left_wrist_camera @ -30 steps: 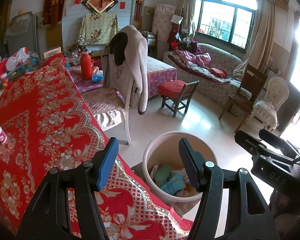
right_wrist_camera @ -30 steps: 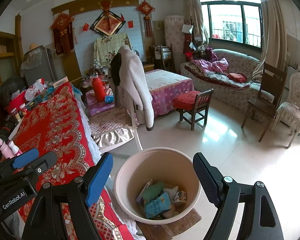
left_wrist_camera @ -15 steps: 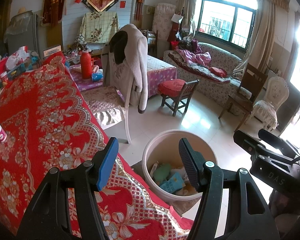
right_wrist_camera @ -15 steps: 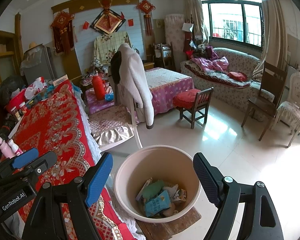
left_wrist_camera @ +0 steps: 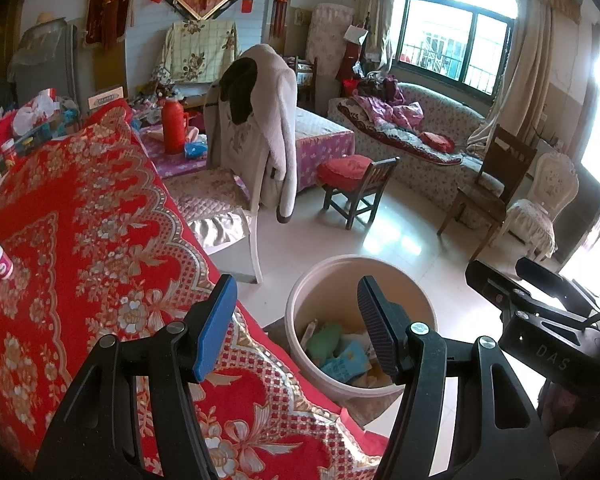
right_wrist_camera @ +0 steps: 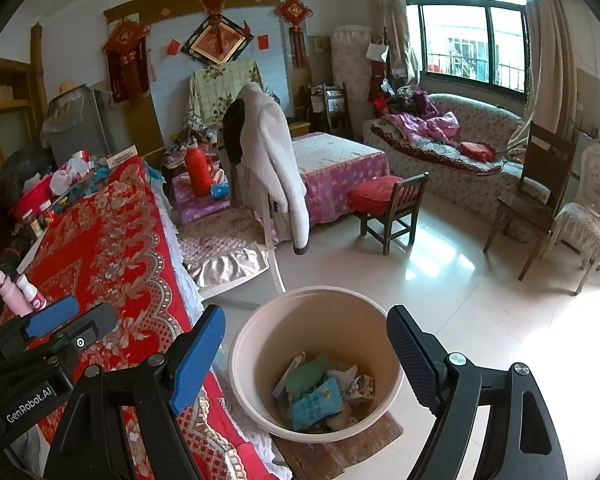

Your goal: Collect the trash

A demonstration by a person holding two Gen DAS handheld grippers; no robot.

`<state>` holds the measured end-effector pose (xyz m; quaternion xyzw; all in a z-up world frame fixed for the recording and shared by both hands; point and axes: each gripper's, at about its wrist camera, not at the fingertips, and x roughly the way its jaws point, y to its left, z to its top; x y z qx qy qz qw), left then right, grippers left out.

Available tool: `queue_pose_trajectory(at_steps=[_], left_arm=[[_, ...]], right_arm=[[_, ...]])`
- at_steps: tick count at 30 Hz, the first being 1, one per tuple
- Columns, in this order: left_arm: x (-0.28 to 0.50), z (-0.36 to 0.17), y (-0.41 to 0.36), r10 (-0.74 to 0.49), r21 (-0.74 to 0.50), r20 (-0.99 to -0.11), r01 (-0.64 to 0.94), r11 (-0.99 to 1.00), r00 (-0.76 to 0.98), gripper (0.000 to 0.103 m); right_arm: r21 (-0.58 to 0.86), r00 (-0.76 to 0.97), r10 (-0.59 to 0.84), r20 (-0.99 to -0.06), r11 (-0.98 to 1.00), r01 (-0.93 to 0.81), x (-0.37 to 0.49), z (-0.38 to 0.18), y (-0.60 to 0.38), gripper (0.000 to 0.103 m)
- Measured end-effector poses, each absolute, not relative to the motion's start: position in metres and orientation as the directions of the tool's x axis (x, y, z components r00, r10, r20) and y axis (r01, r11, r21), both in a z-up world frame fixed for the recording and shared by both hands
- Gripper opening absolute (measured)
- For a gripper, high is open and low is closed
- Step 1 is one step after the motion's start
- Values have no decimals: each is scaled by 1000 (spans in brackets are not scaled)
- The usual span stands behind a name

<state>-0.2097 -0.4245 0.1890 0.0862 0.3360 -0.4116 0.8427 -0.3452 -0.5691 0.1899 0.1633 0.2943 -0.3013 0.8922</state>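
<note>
Two grippers hang empty with jaws spread: right gripper (right_wrist_camera: 304, 354) above the beige bin (right_wrist_camera: 260, 344) on the floor beside the red-clothed table (right_wrist_camera: 112, 240); left gripper (left_wrist_camera: 296, 324) over the table edge. Trash (right_wrist_camera: 320, 392) lies inside the bin.

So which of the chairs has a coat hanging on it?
The white chair beside the red-clothed table; a fluffy pale coat drapes over its back. The little chair with the red cushion and the others carry none.
</note>
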Motion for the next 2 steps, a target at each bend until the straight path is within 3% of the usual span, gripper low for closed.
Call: queue_pose_trajectory(at_steps=[2], left_arm=[[-207,188,-421,-636,-144,-641,746,650,431,62]], right_arm=[[108,642,-437,-630,770,629,-345,186,-565,81]])
